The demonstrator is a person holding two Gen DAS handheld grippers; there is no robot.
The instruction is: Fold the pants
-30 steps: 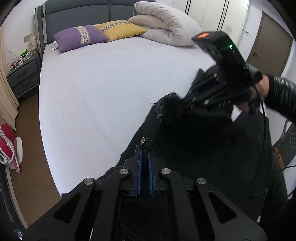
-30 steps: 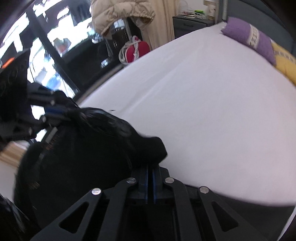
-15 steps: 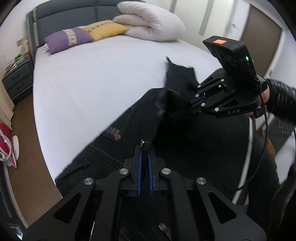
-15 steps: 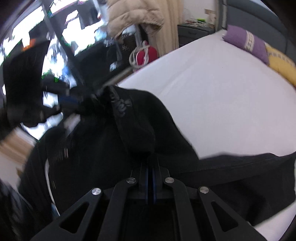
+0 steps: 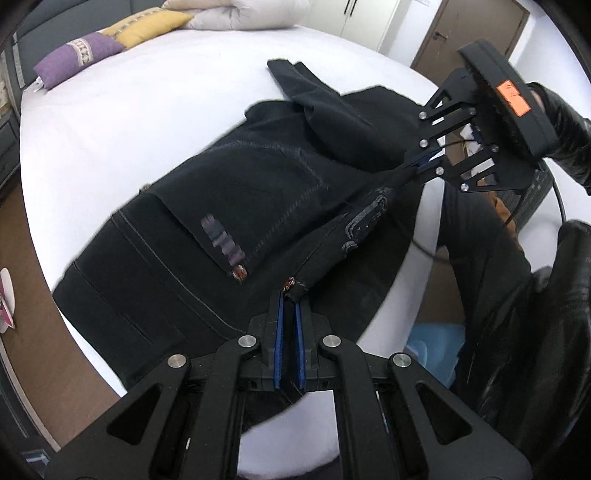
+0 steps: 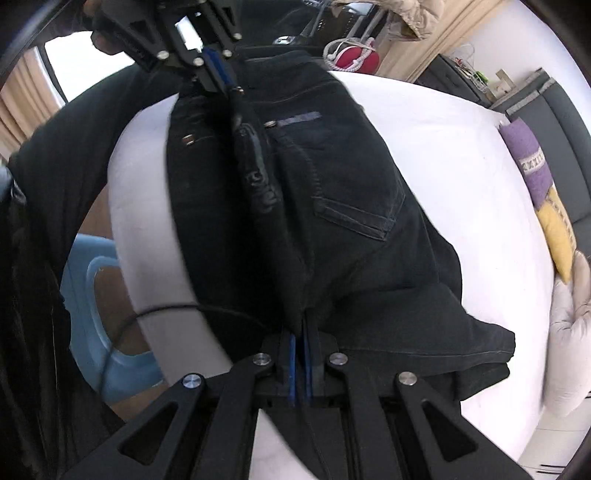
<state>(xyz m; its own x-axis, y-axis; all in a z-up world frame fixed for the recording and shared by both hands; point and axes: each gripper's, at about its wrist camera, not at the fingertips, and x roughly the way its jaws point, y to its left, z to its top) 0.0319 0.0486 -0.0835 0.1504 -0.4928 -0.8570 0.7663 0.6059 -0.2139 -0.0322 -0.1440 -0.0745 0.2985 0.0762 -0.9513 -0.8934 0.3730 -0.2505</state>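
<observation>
Bed (image 5: 155, 110), white sheet, is carrying the black pants (image 5: 236, 206), which are lying spread across its near corner with the waistband hanging over the near edge and one leg reaching toward the middle of the mattress. Purple pillow (image 5: 77, 55) and yellow pillow (image 5: 147, 26) are lying at the head end, a rolled white duvet (image 5: 236, 14) just beside them, against a grey headboard (image 6: 569, 147). Brown door (image 5: 476, 33) and white wardrobe doors are standing beyond the far side of the bed. Left gripper (image 5: 289, 321), fingers clenched, is grasping a waistband corner of the pants; right gripper (image 6: 301, 354), fingers likewise clenched, is pinching another part of the waist, the cloth between the two drawn into a raised ridge. The left wrist view alone is showing the door, the wardrobe and the person's black sleeve behind the right gripper. The right wrist view alone is showing a blue plastic stool (image 6: 99, 317) on the floor beside the bed, a red bag (image 6: 354, 59), beige curtains, a dark nightstand (image 6: 461, 85), and a stitched back pocket (image 6: 362, 206) facing up.
</observation>
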